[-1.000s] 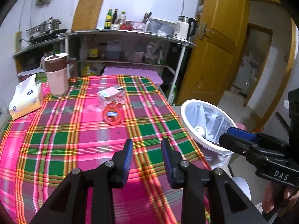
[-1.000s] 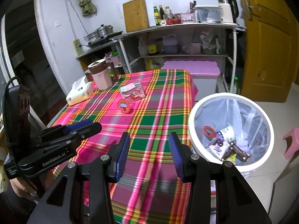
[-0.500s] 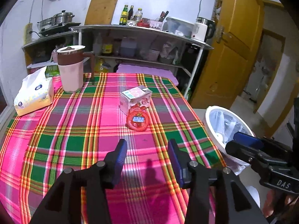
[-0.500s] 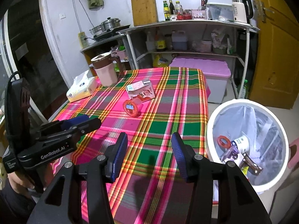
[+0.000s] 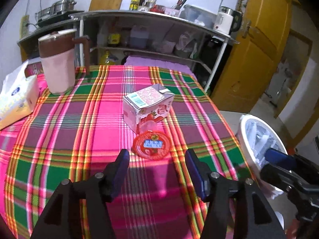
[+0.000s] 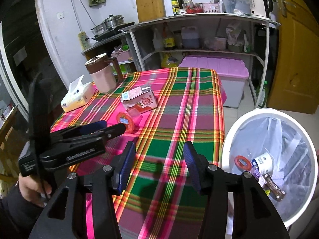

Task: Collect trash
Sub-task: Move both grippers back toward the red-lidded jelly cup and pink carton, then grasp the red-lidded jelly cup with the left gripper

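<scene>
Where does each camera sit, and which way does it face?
Left wrist: on the left gripper, jaws open, facing the cup and carton; right gripper at the right edge.
Right wrist: on the right gripper, jaws open, facing the tablecloth beside the bin; left gripper, hand and sleeve show.
Shared: cup, carton, jug, tissues, bin, shelves.

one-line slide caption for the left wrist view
Open left gripper nears a round red-lidded cup beside a pink strawberry milk carton on plaid cloth.
</scene>
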`<control>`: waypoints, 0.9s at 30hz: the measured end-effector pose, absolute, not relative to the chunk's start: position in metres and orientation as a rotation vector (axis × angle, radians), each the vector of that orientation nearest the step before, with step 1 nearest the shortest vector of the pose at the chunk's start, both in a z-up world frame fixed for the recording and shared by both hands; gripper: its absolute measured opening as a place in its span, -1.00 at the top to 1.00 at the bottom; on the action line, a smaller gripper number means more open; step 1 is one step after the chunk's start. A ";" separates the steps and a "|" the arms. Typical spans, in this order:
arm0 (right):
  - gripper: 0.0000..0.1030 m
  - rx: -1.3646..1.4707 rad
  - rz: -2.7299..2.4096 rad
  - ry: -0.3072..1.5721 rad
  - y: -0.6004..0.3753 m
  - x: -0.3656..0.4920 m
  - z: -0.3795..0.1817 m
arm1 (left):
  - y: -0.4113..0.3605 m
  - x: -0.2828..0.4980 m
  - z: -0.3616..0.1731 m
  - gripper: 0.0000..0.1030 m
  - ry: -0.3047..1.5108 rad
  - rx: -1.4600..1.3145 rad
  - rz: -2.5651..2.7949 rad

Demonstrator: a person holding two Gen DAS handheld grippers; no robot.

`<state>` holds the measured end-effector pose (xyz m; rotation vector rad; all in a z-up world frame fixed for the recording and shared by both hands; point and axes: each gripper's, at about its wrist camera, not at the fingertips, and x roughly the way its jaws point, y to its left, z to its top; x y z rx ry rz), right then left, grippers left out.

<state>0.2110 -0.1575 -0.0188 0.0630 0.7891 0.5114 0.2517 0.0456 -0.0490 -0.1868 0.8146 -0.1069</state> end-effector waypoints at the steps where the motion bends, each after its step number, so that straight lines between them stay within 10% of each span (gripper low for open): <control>1: 0.01 0.066 0.512 0.790 -0.158 0.214 -0.020 | 0.047 0.257 -0.052 -0.12 0.822 -0.191 -0.103; 27: 0.01 0.075 0.533 0.820 -0.148 0.239 -0.033 | 0.105 0.265 -0.049 0.13 0.799 -0.225 0.012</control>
